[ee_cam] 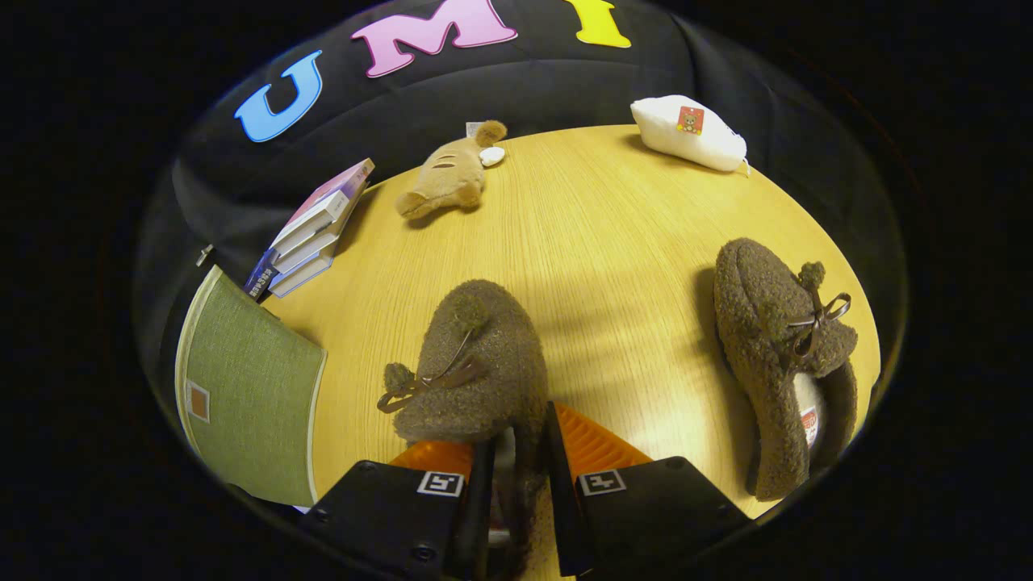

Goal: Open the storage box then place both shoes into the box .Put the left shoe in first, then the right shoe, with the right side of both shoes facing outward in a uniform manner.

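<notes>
On the left of the counter (613, 202) sits the green storage box (250, 403), fabric-covered, lid apparently on, so I'd judge the opening step not done or not visible from here. Behind it, a stack of books (311, 234) against the booth wall. Further along the back edge: a tan plush toy (448, 181) lying on its side with a small white object just beside it.

Centre, right at the fingers: a brown fuzzy slipper (472, 359) with a bow and pompoms, toe pointing away. The hand-held gripper (516, 476) is closed down narrow on the slipper's heel rim, one finger inside the opening, one outside, both pressing on the fleece wall. Looks like a pinch on the collar.

Handling judgement: light, soft, fully compliant. The heel wall will fold under the pinch and the toe will droop once lifted, so expect it to hang and swing. The fleece is grippy, so slip risk is low. Better hold is the heel collar, where the sole stiffens it, not the bow or pompoms, which would stretch or tear. Not fragile; squeeze force isn't critical.

Right of the fingers, well apart: the second slipper (779, 363), tipped partly on its side, with a tag visible inside the opening. Back right corner: a white pouch (690, 133) with a small sticker.

Can't tell left shoe from right for certain in this view.
</notes>
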